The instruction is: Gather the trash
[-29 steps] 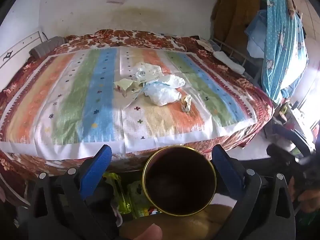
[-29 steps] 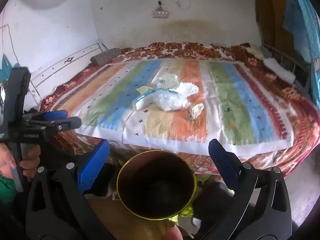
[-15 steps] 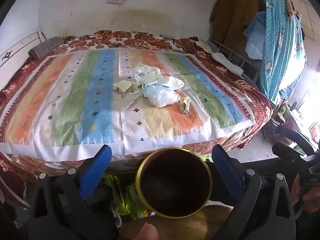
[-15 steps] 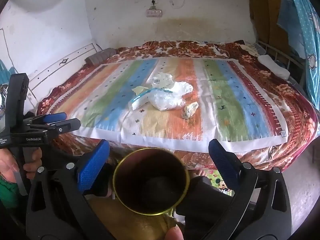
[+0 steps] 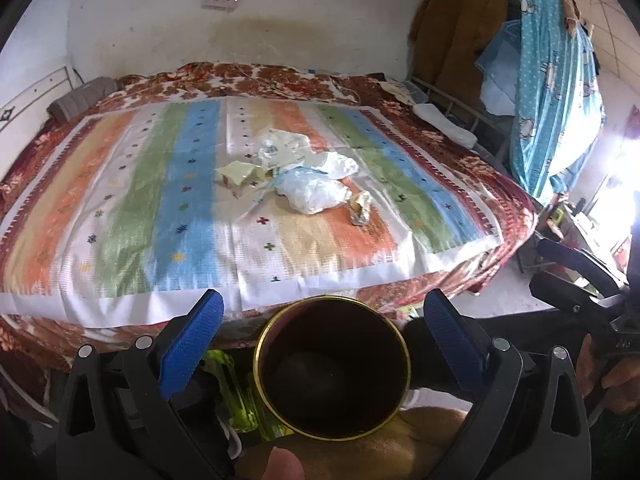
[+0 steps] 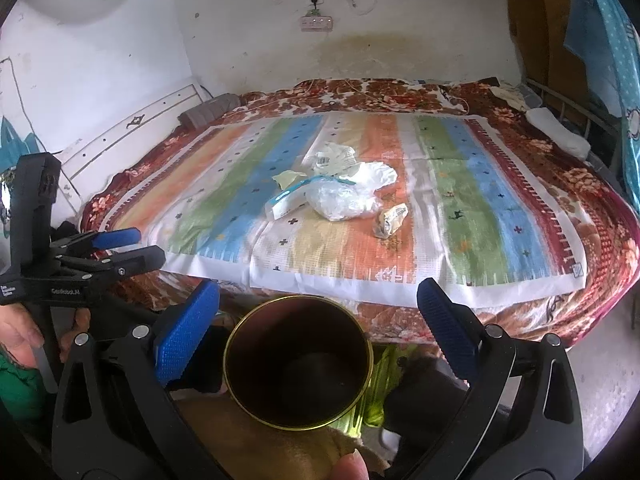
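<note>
Both released: left hand-held gripper [image 5: 322,328] and right hand-held gripper [image 6: 318,312], wide apart, grasping nothing. Trash pile [image 5: 300,176] on the bed [image 5: 120,220], far ahead at centre; crumpled wrapper [image 6: 390,220] lying nearest, long axis near-to-far, slightly closer to the right one

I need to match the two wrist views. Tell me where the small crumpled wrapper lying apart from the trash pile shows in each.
Left wrist: small crumpled wrapper, right of centre, on the orange stripe.
Right wrist: same wrapper, right of centre.
Shared landmark: the clear plastic bag just left of it.
</note>
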{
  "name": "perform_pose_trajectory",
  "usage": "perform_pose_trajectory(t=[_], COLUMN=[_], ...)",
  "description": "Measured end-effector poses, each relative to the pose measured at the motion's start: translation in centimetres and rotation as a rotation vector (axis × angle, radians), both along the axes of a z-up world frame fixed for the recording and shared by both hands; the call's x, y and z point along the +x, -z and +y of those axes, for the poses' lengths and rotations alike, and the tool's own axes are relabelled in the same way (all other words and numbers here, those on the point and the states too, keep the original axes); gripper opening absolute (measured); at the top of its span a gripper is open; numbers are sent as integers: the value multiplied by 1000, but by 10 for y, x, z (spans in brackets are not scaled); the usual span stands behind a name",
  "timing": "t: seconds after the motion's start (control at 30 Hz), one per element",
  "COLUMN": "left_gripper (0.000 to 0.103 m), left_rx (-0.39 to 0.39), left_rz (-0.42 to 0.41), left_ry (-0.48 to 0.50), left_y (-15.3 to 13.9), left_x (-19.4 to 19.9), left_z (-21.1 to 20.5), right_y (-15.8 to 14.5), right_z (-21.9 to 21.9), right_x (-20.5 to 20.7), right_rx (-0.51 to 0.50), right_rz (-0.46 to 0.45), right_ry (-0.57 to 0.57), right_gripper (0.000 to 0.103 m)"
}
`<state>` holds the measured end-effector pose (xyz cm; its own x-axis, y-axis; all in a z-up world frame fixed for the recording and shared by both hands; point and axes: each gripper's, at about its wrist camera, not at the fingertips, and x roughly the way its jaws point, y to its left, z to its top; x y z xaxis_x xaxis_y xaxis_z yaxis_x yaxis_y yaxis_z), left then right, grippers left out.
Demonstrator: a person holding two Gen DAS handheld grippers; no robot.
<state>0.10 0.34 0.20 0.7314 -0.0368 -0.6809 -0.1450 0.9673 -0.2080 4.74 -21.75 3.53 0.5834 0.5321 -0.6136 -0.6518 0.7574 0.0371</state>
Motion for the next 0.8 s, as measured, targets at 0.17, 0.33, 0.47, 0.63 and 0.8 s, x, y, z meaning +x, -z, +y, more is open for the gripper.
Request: perform_pose_trajectory(t=[0.17, 0.33, 0.47, 0.63, 0.8], left_gripper=[97, 97, 97, 97, 97], left_rx=[-2, 2, 39, 39, 13], left_rz=[-26, 20, 39, 54, 64], left_ry=[-43, -47, -52, -34, -37], left_y=[1, 6, 9, 11, 11], left_x=[6, 10, 10, 13, 16], left_z=[3, 7, 6, 3, 6], right_y=[8, 14, 23, 22, 26], right_z=[0, 5, 4, 4, 7], right_x=[14, 17, 22, 23, 29], right_rx=[-9, 3, 16, 23, 10], right_rz=[-3, -18, 15, 16, 33], right_ry=[-10, -26, -41, -35, -32], right_gripper=[94, 94, 94, 94, 94])
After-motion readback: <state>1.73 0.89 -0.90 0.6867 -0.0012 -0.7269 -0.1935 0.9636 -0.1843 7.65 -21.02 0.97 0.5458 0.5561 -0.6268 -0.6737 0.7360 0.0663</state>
